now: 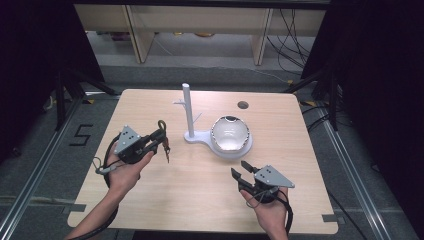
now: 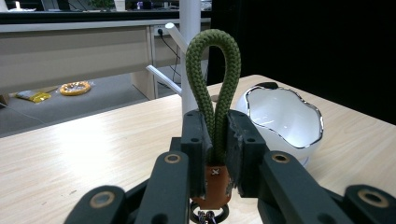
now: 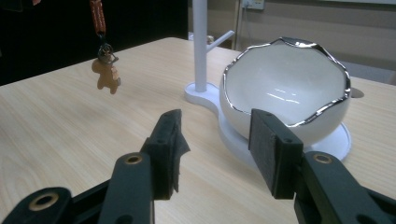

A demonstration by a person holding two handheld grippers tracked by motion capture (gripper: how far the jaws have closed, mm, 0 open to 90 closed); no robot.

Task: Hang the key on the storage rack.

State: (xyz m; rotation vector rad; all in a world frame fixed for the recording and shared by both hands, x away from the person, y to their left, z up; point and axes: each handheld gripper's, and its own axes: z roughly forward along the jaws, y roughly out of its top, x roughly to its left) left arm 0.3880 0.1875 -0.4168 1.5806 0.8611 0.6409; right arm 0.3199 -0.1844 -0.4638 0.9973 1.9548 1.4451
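The green cord loop [image 2: 214, 88] of a keychain is being pinched between the pressed-together jaws of the left hand-held gripper [image 1: 161, 136], just above its brown leather tab [image 2: 215, 185]. The keychain is being held clear above the surface [image 1: 200, 180], left of the white branched stand [image 1: 188, 112], with a small gingerbread-figure charm [image 3: 107, 74] dangling below it. The right hand-held gripper [image 1: 241, 170] is being kept low over the surface with its jaws spread and nothing between them, just in front of the white silver-rimmed bowl [image 1: 229, 133] seated on the stand's base.

Judging from this, the loop is being readied for hanging on one of the stand's short pegs [image 2: 173, 35]. For that to be done well, the loop should be kept upright and open, brought over a peg tip from the free end, and lowered until the cord is being carried by the peg before the grip is eased. The stand looks light, so its base may need steadying by the right hand-held gripper.
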